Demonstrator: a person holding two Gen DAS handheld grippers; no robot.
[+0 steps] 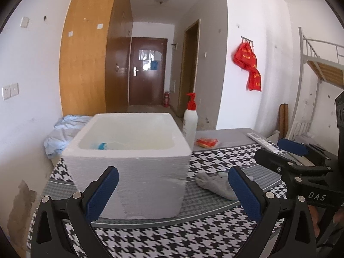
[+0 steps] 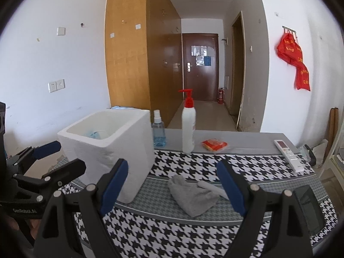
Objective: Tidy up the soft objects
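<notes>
Grey sock [image 2: 192, 197] is seen lying on the cloth between the right gripper [image 2: 173, 188]'s released, empty jaws.

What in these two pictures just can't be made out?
- Contents of the white foam box: both views; its walls hide all but a blue-and-white scrap.
- Clear blue spray bottle: left view; hidden behind the box.
- Red lettering on the white pump bottle: too small.
- Orange-red packet: print blurred.
- Dark flat object: right view; a gripper finger partly covers it.

The foam box [image 1: 131, 163] hides most of its blue contents [image 1: 101, 145].
</notes>
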